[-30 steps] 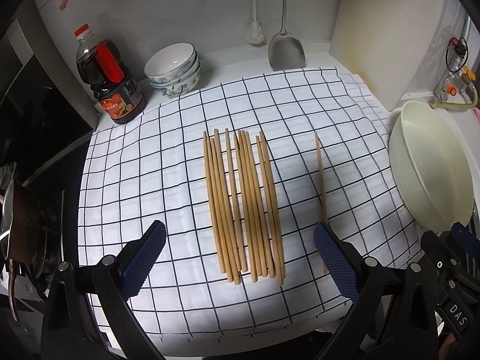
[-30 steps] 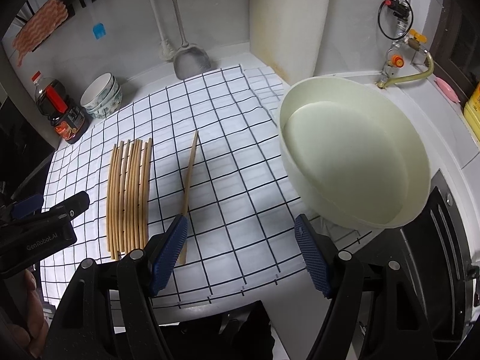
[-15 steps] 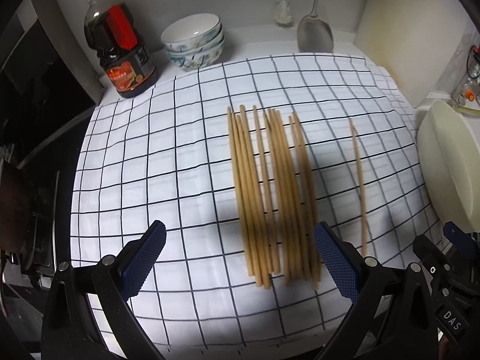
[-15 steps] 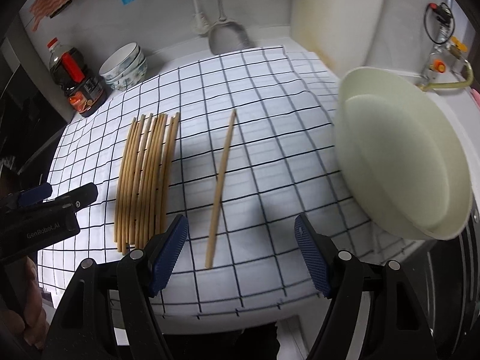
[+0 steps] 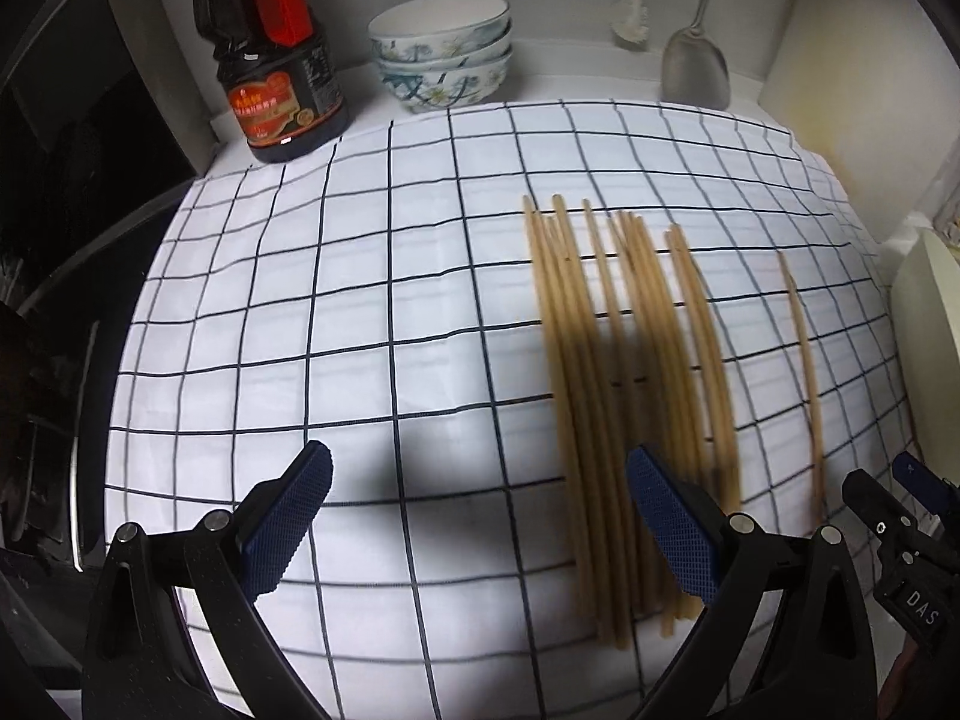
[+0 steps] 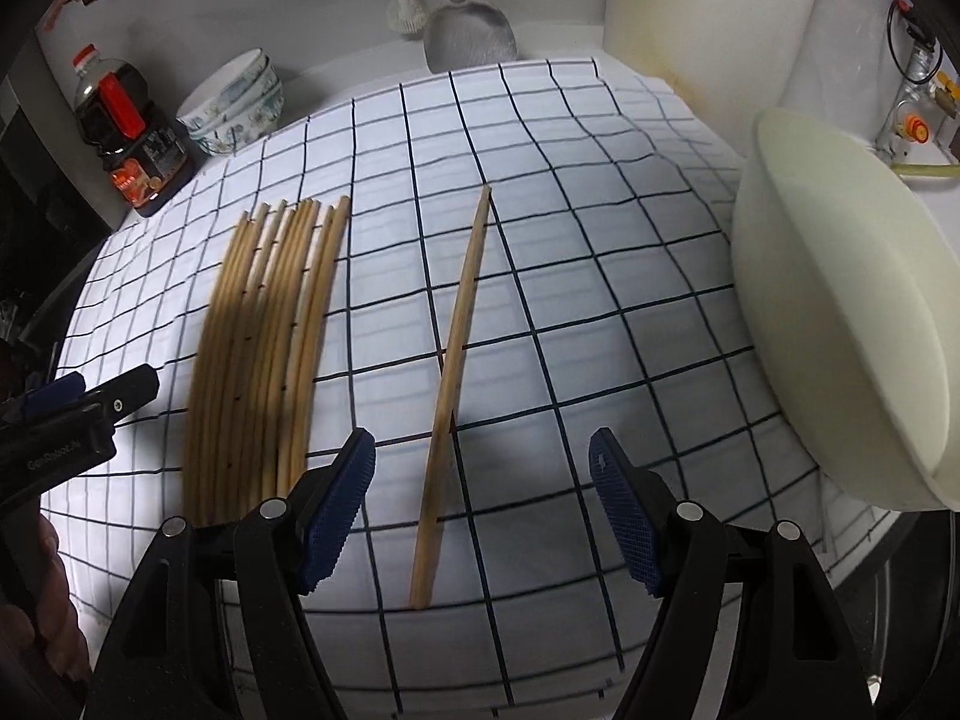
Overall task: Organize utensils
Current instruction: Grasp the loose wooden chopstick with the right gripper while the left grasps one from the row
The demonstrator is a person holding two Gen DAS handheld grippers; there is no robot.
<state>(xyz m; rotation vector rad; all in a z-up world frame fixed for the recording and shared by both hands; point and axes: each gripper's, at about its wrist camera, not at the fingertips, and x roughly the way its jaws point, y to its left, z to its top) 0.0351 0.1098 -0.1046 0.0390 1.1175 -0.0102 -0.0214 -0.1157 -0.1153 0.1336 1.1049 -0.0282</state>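
Note:
Several wooden chopsticks [image 5: 624, 396] lie side by side in a row on a white checked cloth [image 5: 360, 312]; the row also shows in the right wrist view [image 6: 264, 354]. A single chopstick [image 6: 456, 384] lies apart to the right of the row, and shows in the left wrist view [image 5: 804, 360]. My left gripper [image 5: 480, 516] is open and empty, low over the cloth left of the row. My right gripper [image 6: 480, 510] is open and empty, with the near end of the single chopstick between its fingers.
A dark sauce bottle [image 5: 270, 60] and stacked bowls [image 5: 444, 60] stand at the back left. A metal spatula [image 6: 468, 30] and brush hang at the back wall. A large cream basin [image 6: 840, 324] sits at the right. A cutting board [image 6: 708, 18] leans behind.
Both grippers have moved lower and closer to the cloth. The left one has shifted left of the row. The right one has shifted left, so the single chopstick now lies between its fingers.

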